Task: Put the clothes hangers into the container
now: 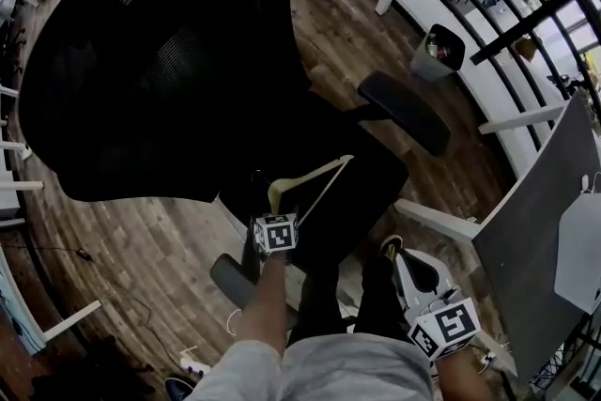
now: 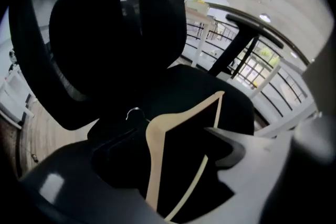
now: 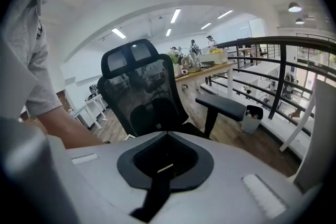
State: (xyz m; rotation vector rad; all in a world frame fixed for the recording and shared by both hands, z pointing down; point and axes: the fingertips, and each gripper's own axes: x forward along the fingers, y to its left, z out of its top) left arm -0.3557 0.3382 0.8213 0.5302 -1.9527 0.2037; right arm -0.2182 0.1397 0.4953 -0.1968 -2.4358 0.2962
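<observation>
Early stage of the task, seen from the head view and both gripper views. One pale wooden hanger (image 1: 279,192) lies on the seat of a black office chair (image 1: 160,61), which serves here as the worktop (image 1: 371,188). Its metal hook points toward the backrest.

The left tool (image 1: 275,228) is at the hanger. In the left gripper view its jaws stand apart, with one wooden arm of the hanger (image 2: 153,165) running down between them, close along the left jaw. The gap is wider than the arm, so the hanger appears bracketed but not yet clamped. Whether wood and jaw touch cannot be told.

The right tool (image 1: 404,268) hangs low at the person's right side, well apart from the hanger. Its jaws are closed together with nothing between them.

No container for the hangers can be picked out in any view. A small bin (image 1: 439,52) stands by the railing (image 1: 488,33), but nothing marks it as the target.

Judged from this, nothing has been deposited. The grasp, the carry and the placing of this hanger all remain, as do any further hangers out of view.
</observation>
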